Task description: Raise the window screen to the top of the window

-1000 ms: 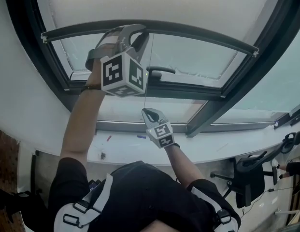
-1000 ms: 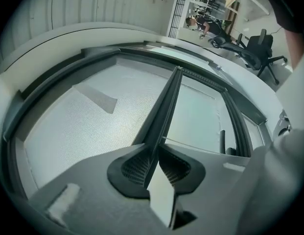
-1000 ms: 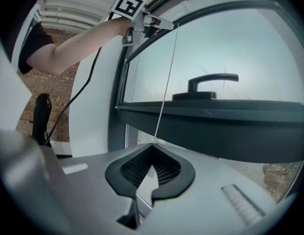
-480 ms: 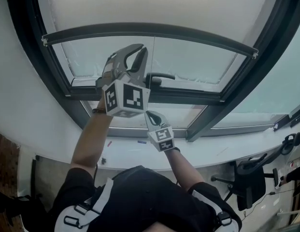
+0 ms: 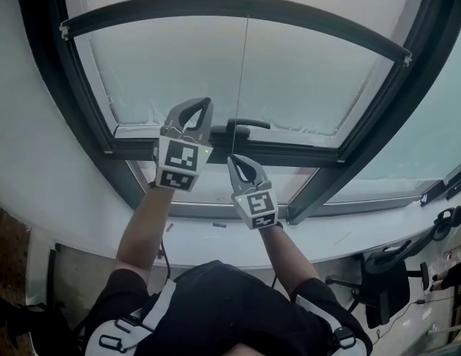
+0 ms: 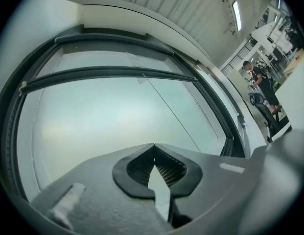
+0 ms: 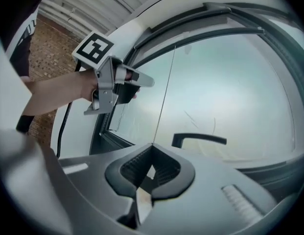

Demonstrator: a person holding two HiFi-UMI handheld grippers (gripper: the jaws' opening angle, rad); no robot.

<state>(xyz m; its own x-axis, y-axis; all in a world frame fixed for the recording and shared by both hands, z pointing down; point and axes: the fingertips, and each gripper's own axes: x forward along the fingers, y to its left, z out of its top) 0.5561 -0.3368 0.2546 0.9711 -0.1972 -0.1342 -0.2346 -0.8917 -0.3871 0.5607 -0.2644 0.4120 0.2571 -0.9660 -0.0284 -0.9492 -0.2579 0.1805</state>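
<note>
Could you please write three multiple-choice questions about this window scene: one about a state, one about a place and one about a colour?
1. The left hand-held gripper is:
A. wide open
B. shut on a pen
C. shut and empty

2. The lower end of the cord is:
A. at the left hand-held gripper
B. in the right hand-held gripper
C. on the floor

3. The handle is:
A. black
B. white
C. red

Answers:
1 C: its jaws meet with nothing between them.
2 B: the cord runs down into that gripper's closed jaws.
3 A: it shows black in the head view and in the right gripper view.
</note>
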